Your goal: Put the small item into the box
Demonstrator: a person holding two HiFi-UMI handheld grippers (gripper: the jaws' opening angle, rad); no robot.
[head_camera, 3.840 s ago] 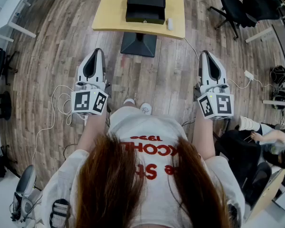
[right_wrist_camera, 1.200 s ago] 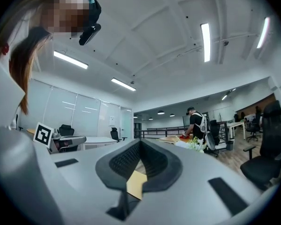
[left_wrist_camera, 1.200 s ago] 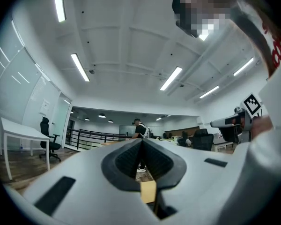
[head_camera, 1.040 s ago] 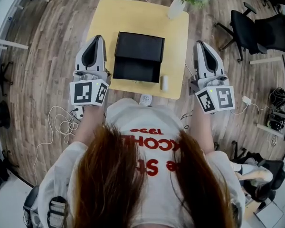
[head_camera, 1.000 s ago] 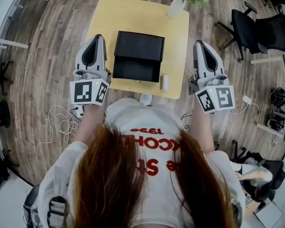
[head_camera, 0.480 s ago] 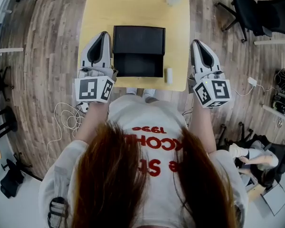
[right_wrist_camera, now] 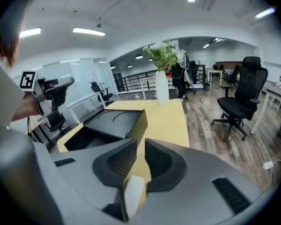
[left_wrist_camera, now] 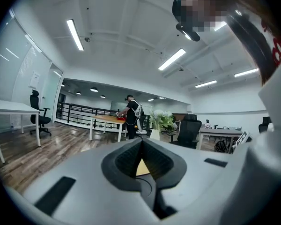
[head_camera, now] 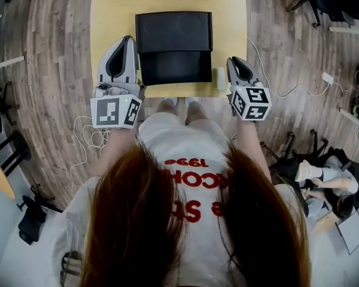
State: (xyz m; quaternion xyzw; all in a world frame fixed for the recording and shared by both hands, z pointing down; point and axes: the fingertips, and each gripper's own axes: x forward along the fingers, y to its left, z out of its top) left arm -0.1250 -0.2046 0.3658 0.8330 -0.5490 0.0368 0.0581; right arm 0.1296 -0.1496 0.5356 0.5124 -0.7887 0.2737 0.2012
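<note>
The item [head_camera: 220, 78] is being approached by the right claw [head_camera: 234, 63], just opened a crack, the item seen in its gap but not pinched. The left claw [head_camera: 123, 45] is pressed together. A wider spread, then a pinch, is judged to be called for next.

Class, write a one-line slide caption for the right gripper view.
Right gripper, jaws just opening, over the ungripped white item on the yellow table, beside the open black box.

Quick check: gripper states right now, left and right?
Left gripper: shut, empty.
Right gripper: slightly open, jaws have just been opening; small white item shows in the gap, not gripped.
</note>
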